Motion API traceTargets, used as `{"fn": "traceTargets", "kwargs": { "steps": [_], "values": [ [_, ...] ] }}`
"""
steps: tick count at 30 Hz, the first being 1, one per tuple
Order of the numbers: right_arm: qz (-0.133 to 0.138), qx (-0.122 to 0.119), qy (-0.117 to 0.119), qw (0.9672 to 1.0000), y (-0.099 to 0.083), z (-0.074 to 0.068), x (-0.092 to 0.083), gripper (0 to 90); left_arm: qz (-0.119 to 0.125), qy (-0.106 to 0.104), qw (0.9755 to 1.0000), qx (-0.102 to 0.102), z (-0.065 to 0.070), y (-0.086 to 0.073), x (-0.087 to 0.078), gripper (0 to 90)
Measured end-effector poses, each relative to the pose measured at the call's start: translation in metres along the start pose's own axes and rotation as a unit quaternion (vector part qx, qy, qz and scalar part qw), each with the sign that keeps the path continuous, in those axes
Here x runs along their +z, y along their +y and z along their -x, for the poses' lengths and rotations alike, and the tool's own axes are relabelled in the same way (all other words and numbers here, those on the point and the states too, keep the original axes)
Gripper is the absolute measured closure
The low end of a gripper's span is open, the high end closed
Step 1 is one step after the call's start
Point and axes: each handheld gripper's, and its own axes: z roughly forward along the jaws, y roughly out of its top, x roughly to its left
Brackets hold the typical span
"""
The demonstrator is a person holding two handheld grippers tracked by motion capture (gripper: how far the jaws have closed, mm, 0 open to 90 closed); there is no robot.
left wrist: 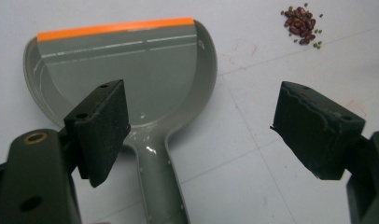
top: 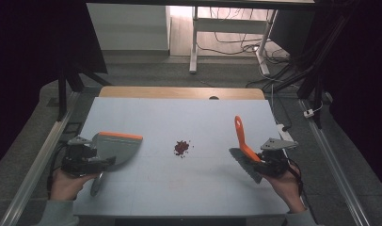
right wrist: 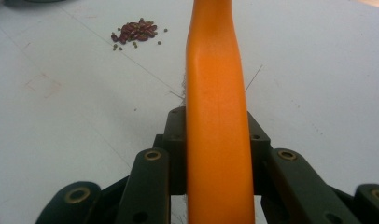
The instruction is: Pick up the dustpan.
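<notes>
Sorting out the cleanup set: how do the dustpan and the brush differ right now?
The dustpan lies flat on the table; the brush is tilted, handle up, bristles at the table. The left gripper stands open over the dustpan's handle without clamping it; the right gripper is shut on the brush's handle. The dustpan is mostly grey with an orange lip; the brush has an all-orange handle. Both flank the beans, and both share grey and orange.

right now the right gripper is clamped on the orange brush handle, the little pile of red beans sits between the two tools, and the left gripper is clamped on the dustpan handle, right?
Not quite: the left gripper is not clamped on the grey dustpan. The left gripper view shows its jaws standing wide open, with the dustpan handle beside one jaw, untouched. The rest holds: the right gripper is shut on the orange brush handle, and the red beans lie between the two tools.
</notes>
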Motion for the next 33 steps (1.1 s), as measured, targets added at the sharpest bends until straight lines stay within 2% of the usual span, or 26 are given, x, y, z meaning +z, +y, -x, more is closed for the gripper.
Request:
{"fn": "traceTargets", "kwargs": {
  "steps": [3, 7, 11, 16, 30, 33],
  "values": [
    [0.004, 0.003, 0.0, 1.0, 0.0, 0.0, -0.002, 70.8, -0.019, 0.0, 0.9998, -0.007, -0.003, -0.004, 0.001, 19.2],
    [0.006, 0.004, -0.003, 1.0, 0.0, 0.001, -0.003, 70.8, -0.044, 0.014, 0.9988, -0.015, -0.008, -0.012, 0.007, 18.4],
    [0.002, 0.002, -0.003, 1.0, -0.001, 0.001, -0.002, 70.7, -0.056, 0.025, 0.9976, -0.031, -0.015, -0.019, 0.014, 18.2],
    [-0.001, 0.001, -0.003, 1.0, -0.002, 0.001, 0.0, 70.7, -0.077, 0.016, 0.9957, -0.049, -0.021, -0.026, 0.024, 18.2],
    [-0.005, -0.001, -0.003, 1.0, -0.003, 0.002, 0.002, 70.7, -0.106, 0.009, 0.9923, -0.063, -0.027, -0.035, 0.047, 19.3],
    [-0.006, 0.0, -0.003, 1.0, -0.004, 0.002, 0.002, 70.8, -0.103, 0.007, 0.9923, -0.069, -0.029, -0.037, 0.052, 21.4]
  ]
}}
